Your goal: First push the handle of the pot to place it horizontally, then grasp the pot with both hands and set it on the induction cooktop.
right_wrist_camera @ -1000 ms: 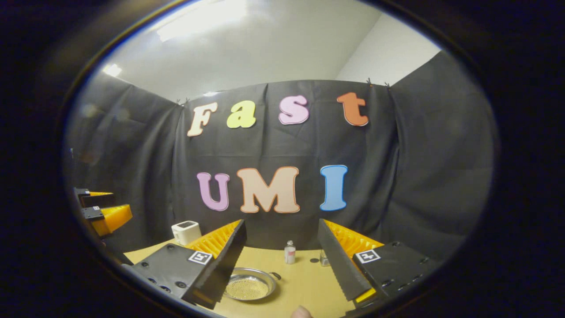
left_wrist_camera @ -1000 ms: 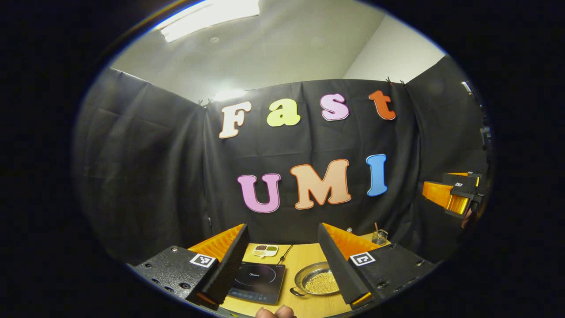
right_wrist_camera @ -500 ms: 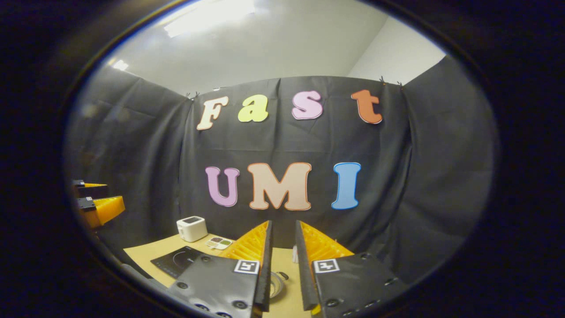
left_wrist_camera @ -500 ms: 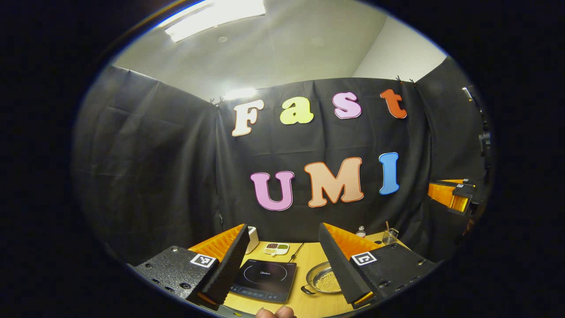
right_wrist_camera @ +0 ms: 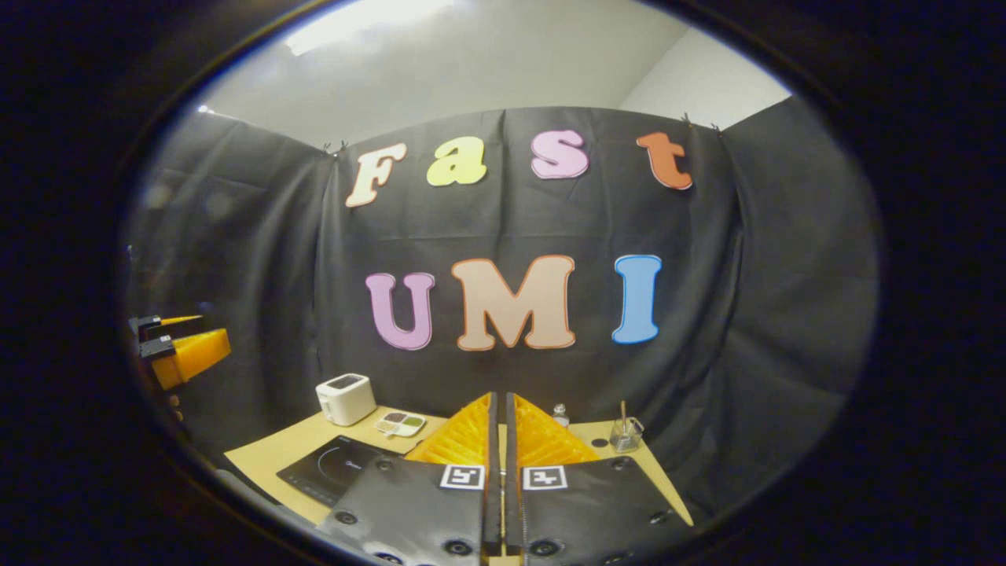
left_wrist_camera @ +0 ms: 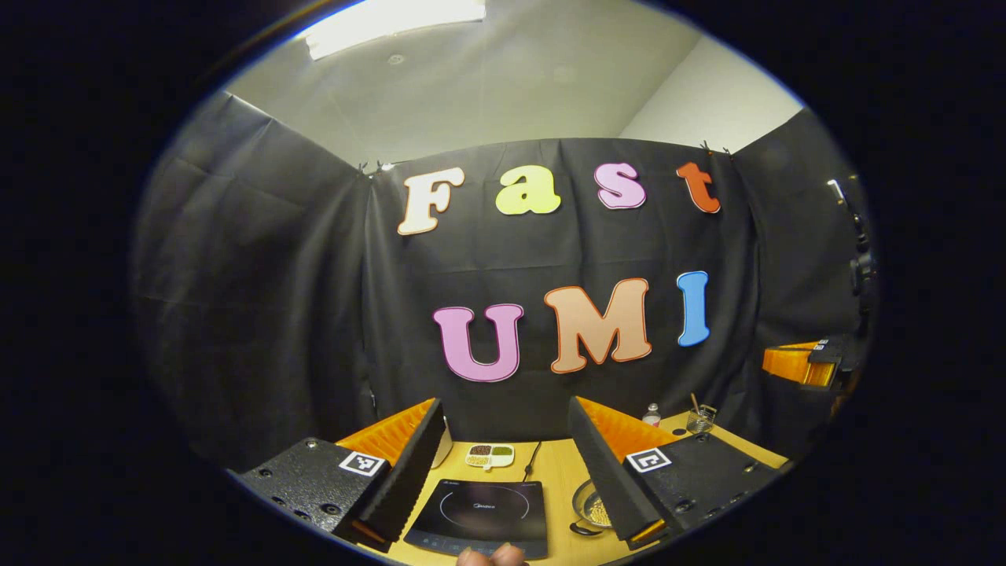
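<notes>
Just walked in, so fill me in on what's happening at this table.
A person holds a gripper in each hand above a wooden table. The left gripper is open over the induction cooktop, with the pot beside it. The right gripper is shut on nothing. The pot isn't on the cooktop yet.
</notes>
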A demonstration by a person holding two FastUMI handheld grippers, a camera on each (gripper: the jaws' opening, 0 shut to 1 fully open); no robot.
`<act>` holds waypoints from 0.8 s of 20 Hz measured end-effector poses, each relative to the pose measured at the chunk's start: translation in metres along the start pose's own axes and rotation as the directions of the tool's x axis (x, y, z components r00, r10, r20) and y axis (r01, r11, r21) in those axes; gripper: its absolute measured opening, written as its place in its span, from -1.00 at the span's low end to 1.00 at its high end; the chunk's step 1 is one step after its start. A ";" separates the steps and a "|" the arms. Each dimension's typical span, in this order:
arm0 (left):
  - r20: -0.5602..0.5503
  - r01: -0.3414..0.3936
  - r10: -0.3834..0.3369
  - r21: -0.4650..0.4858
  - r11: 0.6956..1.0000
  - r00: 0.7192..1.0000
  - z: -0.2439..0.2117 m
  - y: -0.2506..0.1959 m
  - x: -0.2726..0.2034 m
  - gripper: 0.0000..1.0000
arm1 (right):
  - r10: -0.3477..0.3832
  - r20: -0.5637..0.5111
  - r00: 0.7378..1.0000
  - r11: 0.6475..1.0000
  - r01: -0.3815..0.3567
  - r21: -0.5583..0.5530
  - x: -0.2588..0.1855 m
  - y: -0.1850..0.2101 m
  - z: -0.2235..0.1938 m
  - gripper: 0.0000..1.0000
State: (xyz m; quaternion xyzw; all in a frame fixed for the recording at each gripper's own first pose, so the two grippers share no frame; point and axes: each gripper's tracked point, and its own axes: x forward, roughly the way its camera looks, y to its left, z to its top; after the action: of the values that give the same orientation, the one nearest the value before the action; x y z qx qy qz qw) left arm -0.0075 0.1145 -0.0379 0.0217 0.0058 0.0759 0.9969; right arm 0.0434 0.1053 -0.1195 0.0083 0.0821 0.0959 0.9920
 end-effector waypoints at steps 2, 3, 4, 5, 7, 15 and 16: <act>-0.013 0.015 -0.015 0.006 1.000 1.000 -0.012 0.020 0.009 0.91 | -0.021 -0.060 0.998 1.000 0.021 0.000 0.008 0.013 -0.024 -0.94; -0.013 0.025 -0.025 0.002 1.000 1.000 -0.015 0.028 0.011 0.91 | -0.029 -0.088 0.996 1.000 0.028 -0.008 0.012 0.019 -0.035 -0.94; -0.007 0.035 -0.035 -0.004 0.999 0.999 -0.015 0.033 0.014 0.91 | -0.041 -0.109 0.993 0.999 0.039 -0.020 0.015 0.024 -0.044 -0.94; -0.006 0.042 -0.042 -0.005 0.999 0.999 -0.016 0.040 0.017 0.93 | -0.052 -0.128 0.990 0.998 0.049 -0.027 0.017 0.027 -0.050 -0.94; -0.003 0.050 -0.050 0.001 0.999 0.999 -0.025 0.052 0.021 0.91 | -0.055 -0.169 0.984 0.998 0.056 -0.001 0.022 0.039 -0.066 -0.96; -0.072 -0.001 0.000 -0.017 1.000 0.997 -0.060 0.085 0.036 0.91 | -0.006 -0.361 0.932 0.999 0.021 0.037 0.048 0.071 -0.153 -0.94; -0.075 -0.006 0.005 -0.017 1.000 0.997 -0.062 0.087 0.039 0.92 | 0.005 -0.385 0.923 0.999 0.010 0.035 0.051 0.075 -0.165 -0.94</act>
State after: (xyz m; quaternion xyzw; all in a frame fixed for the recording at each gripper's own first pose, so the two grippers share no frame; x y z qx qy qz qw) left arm 0.0170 0.2088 -0.0960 0.0105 0.0424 0.0794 0.9959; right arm 0.0512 0.1888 -0.2878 0.0074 0.2772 0.0928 0.9563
